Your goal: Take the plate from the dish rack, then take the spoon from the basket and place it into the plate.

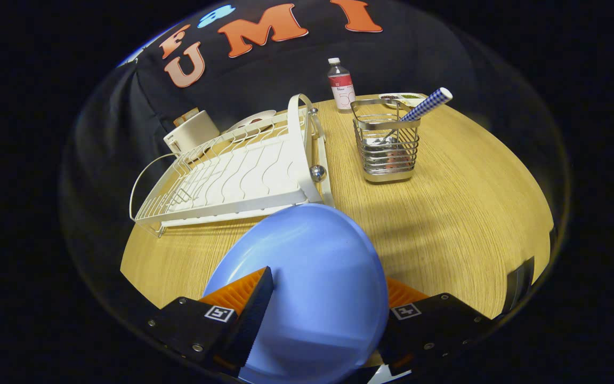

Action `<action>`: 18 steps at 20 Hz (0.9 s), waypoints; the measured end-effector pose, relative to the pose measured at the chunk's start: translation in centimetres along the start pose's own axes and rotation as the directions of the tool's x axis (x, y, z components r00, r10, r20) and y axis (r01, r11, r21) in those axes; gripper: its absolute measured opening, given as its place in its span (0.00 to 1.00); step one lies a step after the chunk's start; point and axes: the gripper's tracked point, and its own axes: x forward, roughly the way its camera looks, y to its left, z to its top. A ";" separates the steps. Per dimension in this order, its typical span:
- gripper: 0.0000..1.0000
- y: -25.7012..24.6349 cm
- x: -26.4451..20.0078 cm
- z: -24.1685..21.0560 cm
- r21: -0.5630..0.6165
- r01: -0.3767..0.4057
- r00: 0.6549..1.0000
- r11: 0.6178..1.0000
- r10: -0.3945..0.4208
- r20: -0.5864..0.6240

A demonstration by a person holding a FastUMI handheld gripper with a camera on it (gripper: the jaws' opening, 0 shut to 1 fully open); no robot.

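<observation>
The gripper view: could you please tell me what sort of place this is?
Likely a staged kitchen tabletop in a recording booth: a white dish rack and a wire basket stand on a wooden table, and the fingers grip a blue plate.

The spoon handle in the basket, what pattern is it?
Blue-and-white check on the spoon handle, clearest in the gripper view.

A light wooden tabletop (pixel 461 197) with fine grain running across it fills the middle ground, lit evenly from above so soft shadows fall on it. Its rounded far edge meets a black cloth wall (pixel 264 80) that hangs behind and drapes in folds around the left side of the booth.
</observation>
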 end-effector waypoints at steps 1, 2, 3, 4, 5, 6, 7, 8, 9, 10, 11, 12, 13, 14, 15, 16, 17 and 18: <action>0.91 0.1 0.0 0.4 -0.005 -0.012 1.000 1.000 0.012 -0.009; 0.91 0.3 0.1 0.2 0.004 -0.022 1.000 1.000 0.022 -0.019; 0.91 0.2 0.0 0.1 0.006 -0.024 0.999 1.000 0.024 -0.035; 0.89 -0.2 -0.2 0.6 0.003 -0.016 1.000 1.000 0.016 -0.024; 0.89 -0.6 -0.3 0.9 -0.011 -0.008 1.000 1.000 0.008 -0.015; 0.88 -1.0 -0.6 1.4 -0.012 -0.002 1.000 1.000 0.002 -0.004; 0.88 -1.5 -0.8 2.3 -0.003 0.007 1.000 1.000 -0.007 0.018; 0.88 -2.1 -1.0 3.2 0.007 0.020 0.999 1.000 -0.020 0.047; 0.88 -2.8 -1.2 4.0 0.020 0.039 0.996 0.999 -0.041 0.075; 0.87 -3.6 -1.4 5.0 0.031 0.064 0.992 0.997 -0.067 0.109; 0.87 -4.6 -1.8 5.8 0.044 0.087 0.985 0.995 -0.093 0.147; 0.87 -5.3 -2.2 7.2 0.055 0.101 0.975 0.993 -0.109 0.194; 0.87 -6.2 -2.5 8.6 0.072 0.118 0.960 0.990 -0.132 0.248; 0.87 -7.1 -2.8 10.0 0.088 0.134 0.943 0.987 -0.154 0.294; 0.84 -8.0 -3.0 10.8 0.111 0.154 0.928 0.982 -0.183 0.326; 0.81 -8.7 -2.9 11.7 0.117 0.170 0.914 0.978 -0.201 0.353; 0.79 -9.3 -2.9 12.6 0.120 0.188 0.899 0.975 -0.220 0.378; 0.75 -9.9 -2.9 13.5 0.118 0.202 0.885 0.972 -0.233 0.404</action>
